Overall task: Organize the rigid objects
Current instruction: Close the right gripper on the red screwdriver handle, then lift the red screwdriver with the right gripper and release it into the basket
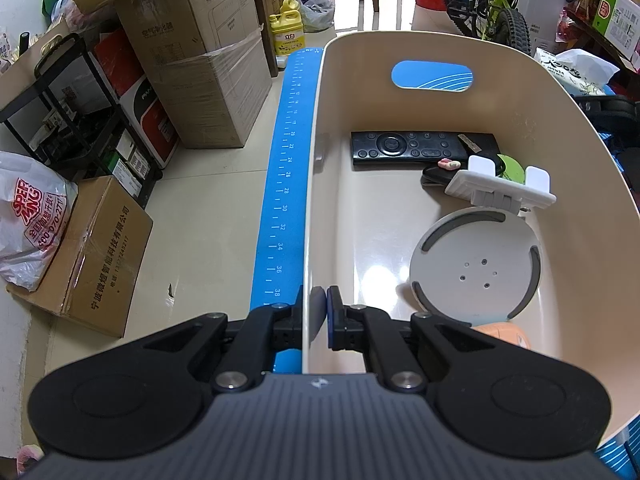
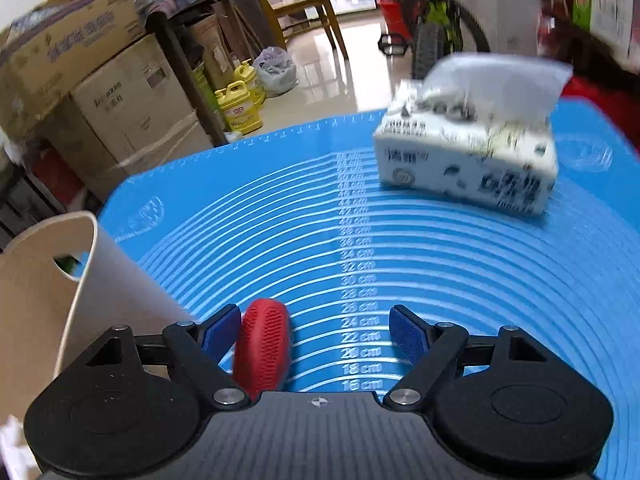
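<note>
Cluttered boxes ring the desk and its blue mat (image 2: 440, 264). Your left claw (image 1: 323, 312) is clenched on the near wall of the beige bin (image 1: 600, 184) — keep that pinch firm so the bin stays put. Your right claw (image 2: 316, 332) is released, with the red ribbed object (image 2: 262, 344) on the mat just beside its left finger, off-centre — centre it between the fingers, then close squarely.

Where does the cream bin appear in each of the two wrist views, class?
Left wrist view: cream bin fills the right half, its near wall pinched by the left hand-held gripper.
Right wrist view: cream bin at the lower left edge.
Shared landmark: blue mat.
</note>
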